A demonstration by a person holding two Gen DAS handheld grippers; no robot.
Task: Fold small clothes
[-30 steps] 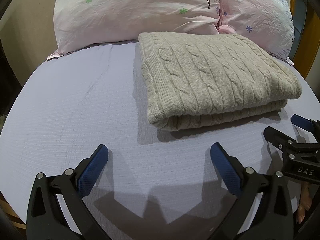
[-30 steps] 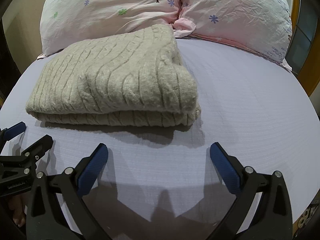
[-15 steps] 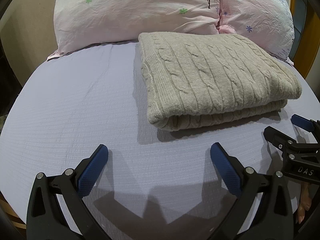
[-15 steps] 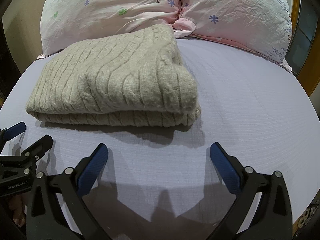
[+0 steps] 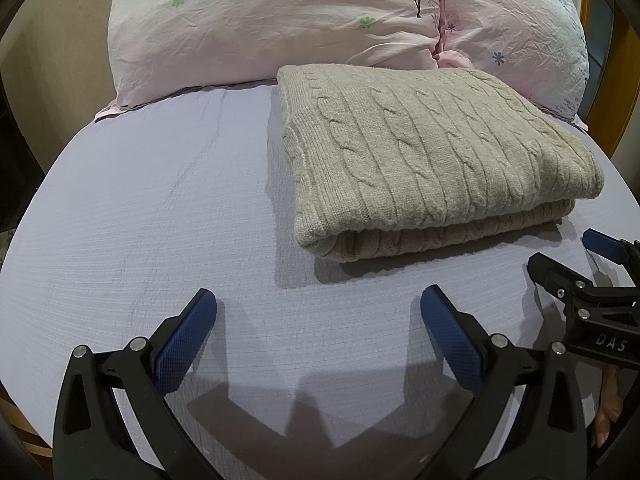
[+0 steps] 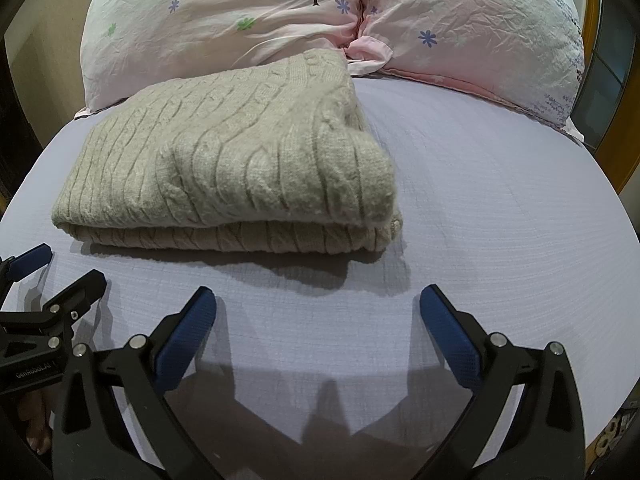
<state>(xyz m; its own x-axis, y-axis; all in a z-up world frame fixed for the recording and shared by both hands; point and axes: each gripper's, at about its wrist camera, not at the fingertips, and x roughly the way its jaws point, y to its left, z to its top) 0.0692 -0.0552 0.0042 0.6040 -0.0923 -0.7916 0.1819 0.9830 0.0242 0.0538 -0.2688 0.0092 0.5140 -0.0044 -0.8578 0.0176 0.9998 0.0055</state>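
Observation:
A beige cable-knit sweater [image 5: 432,156] lies folded in a flat rectangle on the lavender bed sheet [image 5: 160,200], near the pillows. It also shows in the right wrist view [image 6: 232,160], left of centre. My left gripper [image 5: 318,320] is open and empty, hovering over the sheet in front of the sweater's near left corner. My right gripper [image 6: 318,320] is open and empty, in front of the sweater's near right corner. Each gripper shows at the edge of the other's view: the right one [image 5: 576,260], the left one [image 6: 52,276].
Two pink flowered pillows [image 5: 280,20] [image 6: 472,24] stand against the head of the bed, just behind the sweater. Bare sheet [image 6: 500,200] lies to the sweater's left and right. A wooden frame [image 6: 624,152] edges the bed on the right.

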